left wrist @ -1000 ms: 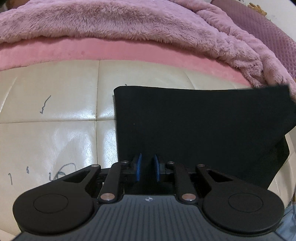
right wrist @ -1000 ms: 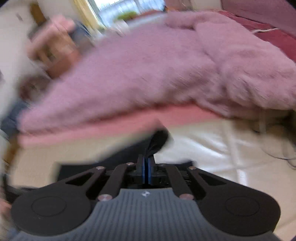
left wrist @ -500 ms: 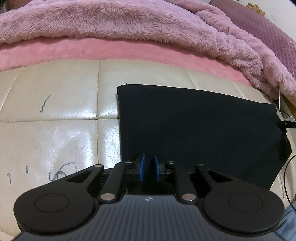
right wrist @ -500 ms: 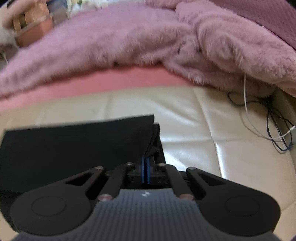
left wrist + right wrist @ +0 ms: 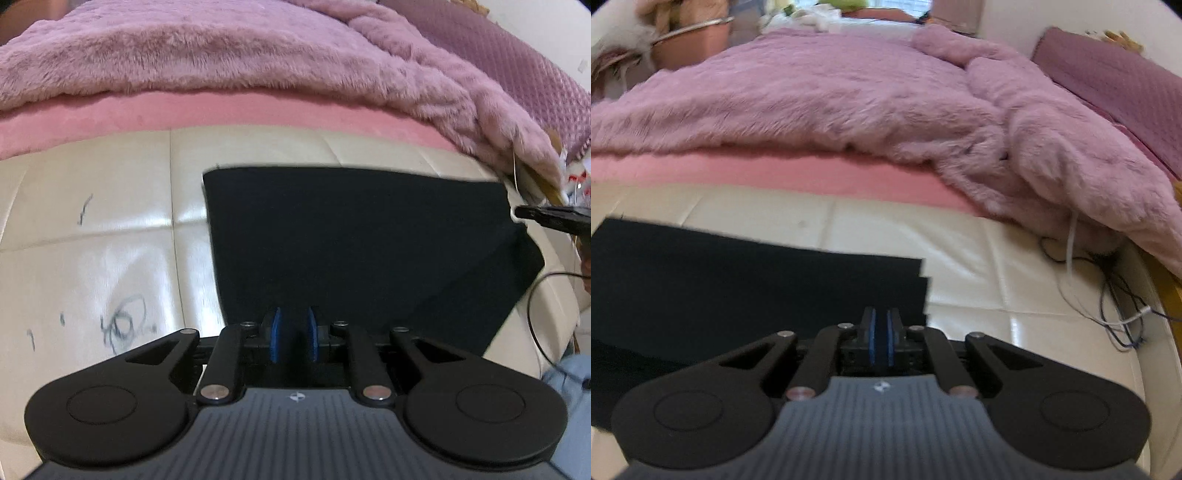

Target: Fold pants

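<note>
The black pants [image 5: 362, 243] lie folded flat on the cream leather bench [image 5: 103, 258]. My left gripper [image 5: 293, 338] sits at their near edge, its blue pads a small gap apart with dark cloth behind them. In the right wrist view the pants [image 5: 738, 295] fill the lower left, layered edges stacked at their right end. My right gripper [image 5: 881, 341] sits at that right end with its pads slightly parted and nothing held. The right gripper's tip shows at the left view's right edge [image 5: 550, 216].
A fluffy pink blanket [image 5: 849, 96] on a pink mattress [image 5: 221, 110] lies behind the bench. Thin cables [image 5: 1108, 291] trail on the bench to the right. Pen scribbles [image 5: 122, 325] mark the leather on the left.
The right gripper brought the lifted pants end down flat, then let go and drew back. The left gripper's pads have spread a little wider.
</note>
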The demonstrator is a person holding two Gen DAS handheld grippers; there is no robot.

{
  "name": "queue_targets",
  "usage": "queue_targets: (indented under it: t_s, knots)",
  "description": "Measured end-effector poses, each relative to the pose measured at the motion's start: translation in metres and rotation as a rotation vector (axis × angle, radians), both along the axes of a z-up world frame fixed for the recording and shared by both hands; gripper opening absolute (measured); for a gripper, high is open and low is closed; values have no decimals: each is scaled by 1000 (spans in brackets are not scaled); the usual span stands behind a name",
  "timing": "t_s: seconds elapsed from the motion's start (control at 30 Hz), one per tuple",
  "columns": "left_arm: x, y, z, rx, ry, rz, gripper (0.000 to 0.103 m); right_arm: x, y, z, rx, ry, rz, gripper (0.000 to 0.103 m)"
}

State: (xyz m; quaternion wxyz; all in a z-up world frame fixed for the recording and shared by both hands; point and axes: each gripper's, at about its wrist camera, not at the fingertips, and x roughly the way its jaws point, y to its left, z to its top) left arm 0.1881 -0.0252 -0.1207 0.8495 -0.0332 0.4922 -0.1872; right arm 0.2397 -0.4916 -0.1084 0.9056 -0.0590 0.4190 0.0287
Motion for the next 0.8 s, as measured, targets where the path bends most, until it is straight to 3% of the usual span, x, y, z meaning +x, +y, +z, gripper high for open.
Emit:
queue_targets:
  t_s: [0.23, 0.3, 0.43, 0.63, 0.77, 0.8]
  knots:
    - [-15, 2, -19, 34, 53, 0, 14, -13, -8, -37, 9, 67, -13, 0]
    - [-17, 3, -20, 40, 61, -3, 14, -21, -9, -43, 7, 47, 0, 0]
    - [-26, 7, -19, 34, 66, -6, 14, -30, -17, -48, 49, 22, -22, 0]
    - [-41, 23, -20, 34, 124, -11, 14, -38, -14, -41, 8, 44, -16, 0]
    - [-40, 46, 0, -67, 68, 40, 21, -55, -18, -28, 50, 27, -77, 0]
    - [-38, 51, 4, -88, 53, 59, 29, -60, -17, -24, 54, 15, -85, 0]
